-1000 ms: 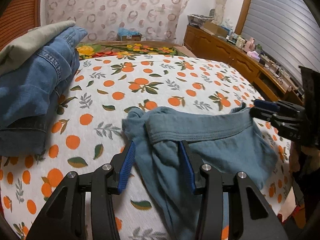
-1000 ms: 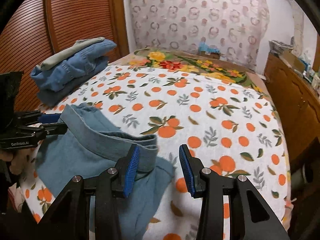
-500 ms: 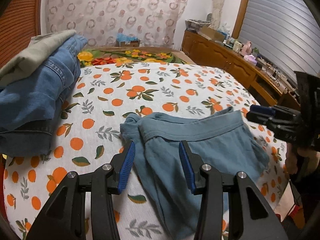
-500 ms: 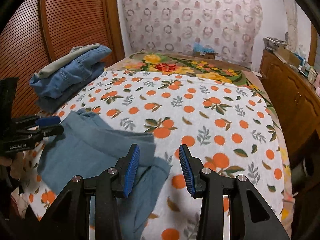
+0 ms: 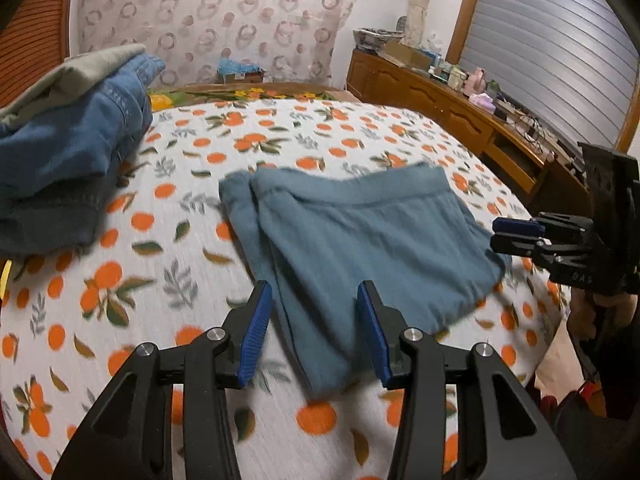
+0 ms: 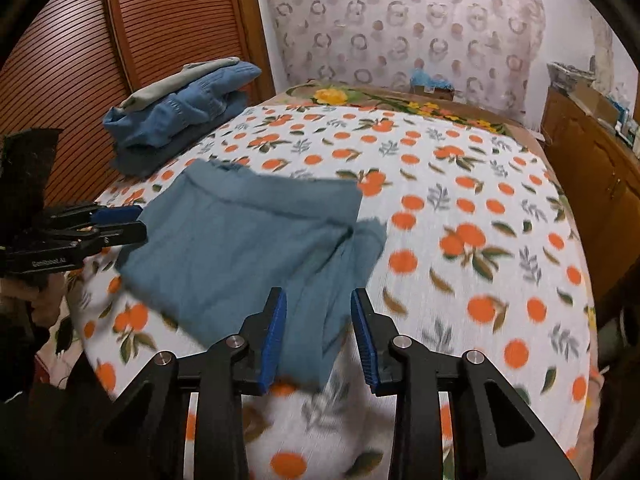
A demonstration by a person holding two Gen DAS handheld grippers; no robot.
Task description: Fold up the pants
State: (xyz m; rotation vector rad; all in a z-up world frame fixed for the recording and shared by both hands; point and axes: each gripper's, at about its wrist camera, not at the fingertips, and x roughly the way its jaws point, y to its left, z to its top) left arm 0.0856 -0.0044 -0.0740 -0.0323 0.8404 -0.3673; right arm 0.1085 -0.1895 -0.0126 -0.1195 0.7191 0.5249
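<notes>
Teal pants (image 5: 360,236) lie folded flat on the orange-print bed (image 5: 168,248), near stacked jeans (image 5: 68,160). Left hand-held gripper (image 5: 316,332) and right hand-held gripper (image 6: 319,338) both gape, empty.

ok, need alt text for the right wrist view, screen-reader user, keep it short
A blue-grey cloth pair of pants lies folded flat on a white bedsheet printed with oranges, with the open right gripper poised over its near edge. The left gripper shows at the pants' left side, and a stack of folded denim clothes sits beyond.
</notes>
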